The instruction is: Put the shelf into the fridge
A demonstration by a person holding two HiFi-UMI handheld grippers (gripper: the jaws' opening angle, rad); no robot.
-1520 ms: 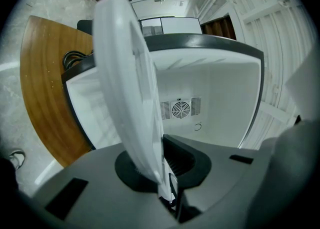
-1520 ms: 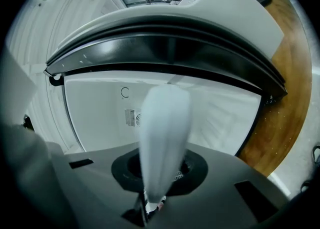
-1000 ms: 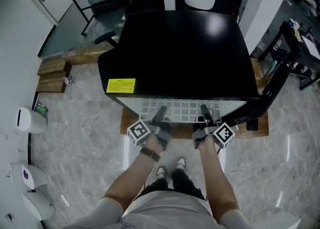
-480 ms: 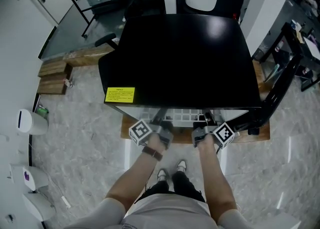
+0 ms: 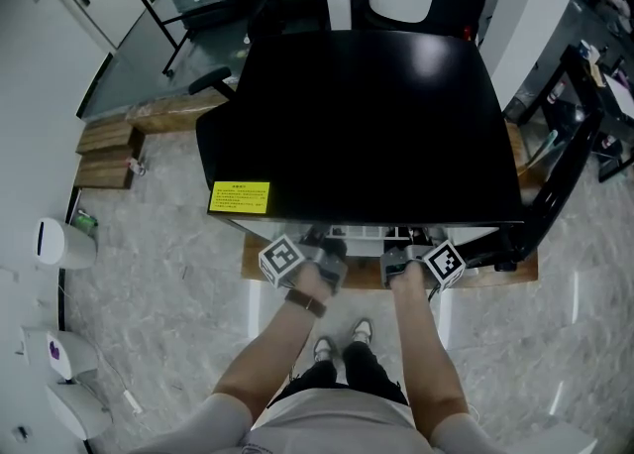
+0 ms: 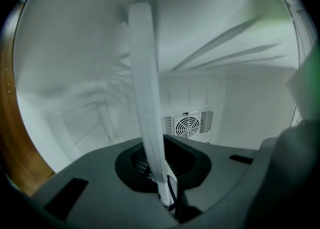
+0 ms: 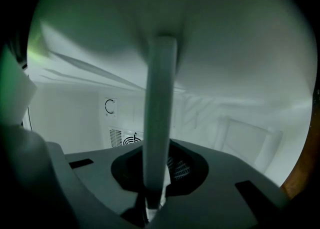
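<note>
The left gripper (image 5: 323, 246) is at the mouth of the black fridge (image 5: 367, 125), its jaws clamped on the white front bar of the shelf (image 6: 146, 98). In the left gripper view the bar runs straight up from between the jaws, with the white interior and the round fan vent (image 6: 188, 125) behind it. In the head view the shelf lies almost wholly under the fridge's top, and only a thin pale strip shows at the front opening between the two grippers. The right gripper (image 5: 404, 244) is likewise closed on that same front bar, further along it to the right. The step in hand looks like the last push home. To do it well, both grippers should advance evenly, so that the shelf goes in square and does not jam. They should also hold it level, so that its side edges ride the moulded ledges (image 6: 82, 113) on the wall. Whether the edges truly sit on those ledges I cannot tell from these views, so a gentle push, stopping at any resistance, seems wise.
</note>
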